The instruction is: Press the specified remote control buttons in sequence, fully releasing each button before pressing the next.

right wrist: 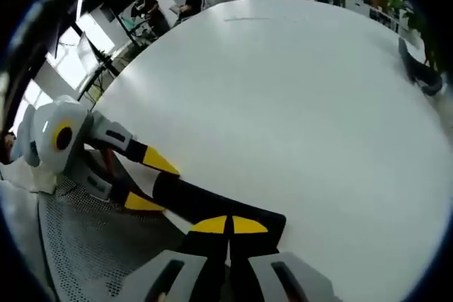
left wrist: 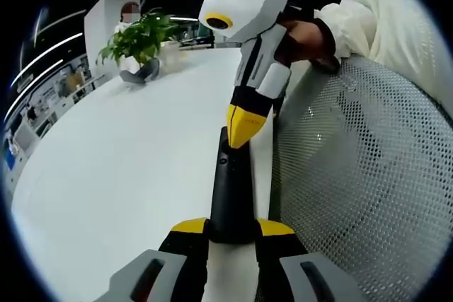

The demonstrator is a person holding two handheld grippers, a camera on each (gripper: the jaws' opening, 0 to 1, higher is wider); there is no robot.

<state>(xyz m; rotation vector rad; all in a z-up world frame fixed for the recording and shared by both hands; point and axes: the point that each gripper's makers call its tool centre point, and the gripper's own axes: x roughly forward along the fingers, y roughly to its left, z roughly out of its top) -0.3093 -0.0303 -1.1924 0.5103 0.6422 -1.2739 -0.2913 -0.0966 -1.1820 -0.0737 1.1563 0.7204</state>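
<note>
Nearest the lens in the left gripper view, the left gripper (left wrist: 232,228) with yellow-tipped black jaws pinches the near end of a slim black remote control (left wrist: 230,189), which runs away from the camera between the jaws, over the edge of the broad white tabletop (left wrist: 127,167). The right gripper (left wrist: 246,129), white and grey, comes down from above with its yellow tips pressed together, touching the remote's far end. In the right gripper view those tips (right wrist: 228,225) sit closed on the remote (right wrist: 205,206), while the left gripper (right wrist: 145,178) holds the remote's other end between its two jaws. A white perforated mesh chair back (left wrist: 361,175) stands just beside the remote. A green potted plant (left wrist: 138,37) sits far across the table.
</note>
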